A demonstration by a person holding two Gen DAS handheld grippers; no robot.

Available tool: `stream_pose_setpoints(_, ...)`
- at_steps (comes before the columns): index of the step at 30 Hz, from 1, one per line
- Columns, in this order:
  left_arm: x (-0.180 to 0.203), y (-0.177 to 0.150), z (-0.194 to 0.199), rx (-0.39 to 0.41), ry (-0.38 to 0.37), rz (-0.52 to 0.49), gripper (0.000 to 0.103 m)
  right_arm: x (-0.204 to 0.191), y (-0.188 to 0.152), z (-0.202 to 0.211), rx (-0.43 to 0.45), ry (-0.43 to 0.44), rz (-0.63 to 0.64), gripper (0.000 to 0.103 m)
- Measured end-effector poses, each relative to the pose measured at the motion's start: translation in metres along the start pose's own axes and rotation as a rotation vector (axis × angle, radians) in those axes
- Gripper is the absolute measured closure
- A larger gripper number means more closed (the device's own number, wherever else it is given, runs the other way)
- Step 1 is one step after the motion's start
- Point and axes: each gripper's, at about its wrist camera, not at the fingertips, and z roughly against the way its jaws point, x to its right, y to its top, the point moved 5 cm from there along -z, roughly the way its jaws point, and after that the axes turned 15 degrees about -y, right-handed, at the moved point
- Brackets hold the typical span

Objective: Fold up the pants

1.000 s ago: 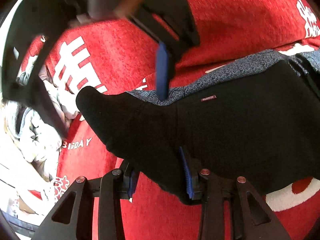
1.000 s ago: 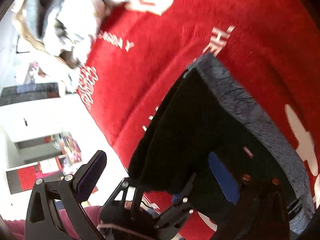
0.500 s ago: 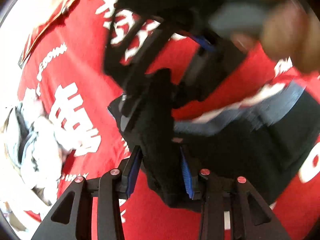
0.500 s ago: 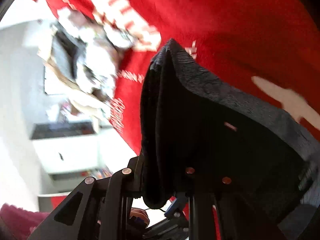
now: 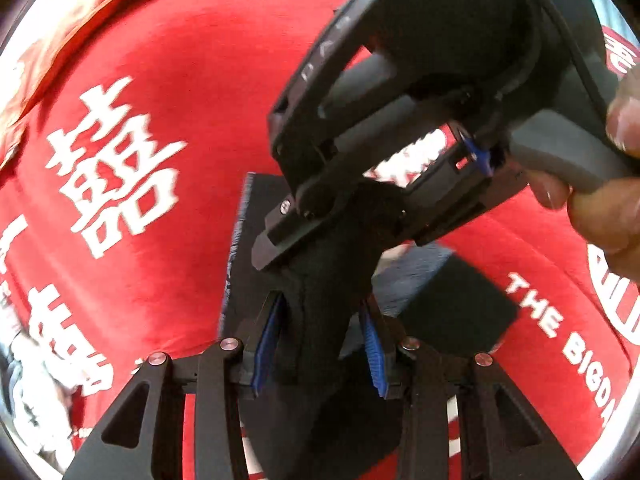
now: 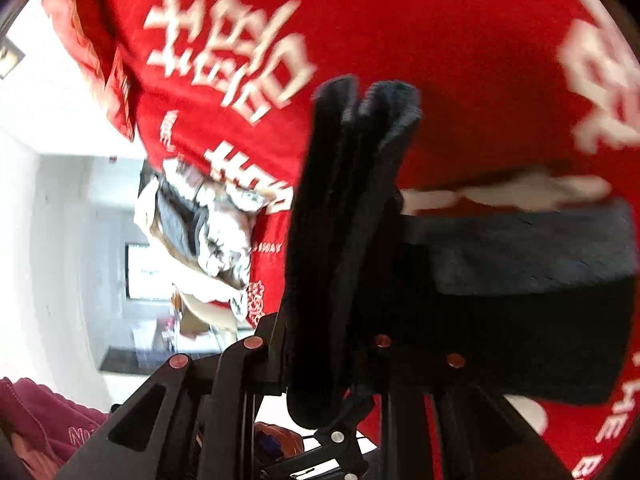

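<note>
The black pants [image 5: 320, 280] with a grey inner band hang lifted above the red cloth. My left gripper [image 5: 320, 344] is shut on a bunched fold of the pants between its blue pads [image 5: 266, 344]. My right gripper [image 6: 332, 332] is shut on a thick fold of the same pants [image 6: 344, 208], which stands up between its fingers. In the left wrist view the right gripper [image 5: 332, 216] sits just ahead of mine, clamped on the same fold, held by a hand [image 5: 600, 200]. The rest of the pants [image 6: 520, 264] trails to the right.
A red cloth with white characters [image 5: 160, 100] covers the surface below. A pile of crumpled light clothes [image 6: 200, 220] lies at the cloth's edge. Beyond it is a white room with furniture [image 6: 80, 240]. A maroon sleeve [image 6: 48, 420] shows at lower left.
Both grippers have closed on the pants and lifted them off the cloth. The right gripper has come in close above the left one, and the fabric is now bunched and hanging.
</note>
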Motion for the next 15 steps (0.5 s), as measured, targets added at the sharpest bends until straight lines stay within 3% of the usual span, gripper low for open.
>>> stream_pose_setpoints(7,0.078,-0.007,-0.057,-0.116,-0.073,-0.106,0.064,0.109,-0.024,0.024,0.009,-0.034,-0.138,0.079)
stream_pose_setpoints(12,0.1,-0.027,-0.091,-0.226,-0.111,-0.101,0.064,0.169,-0.043,0.009,-0.015,-0.058,-0.215,0.079)
stream_pose_setpoints(15,0.106,-0.034,-0.094,-0.245,-0.1,-0.135,0.061,0.191,-0.047,-0.002,-0.029,-0.057,-0.259,0.079)
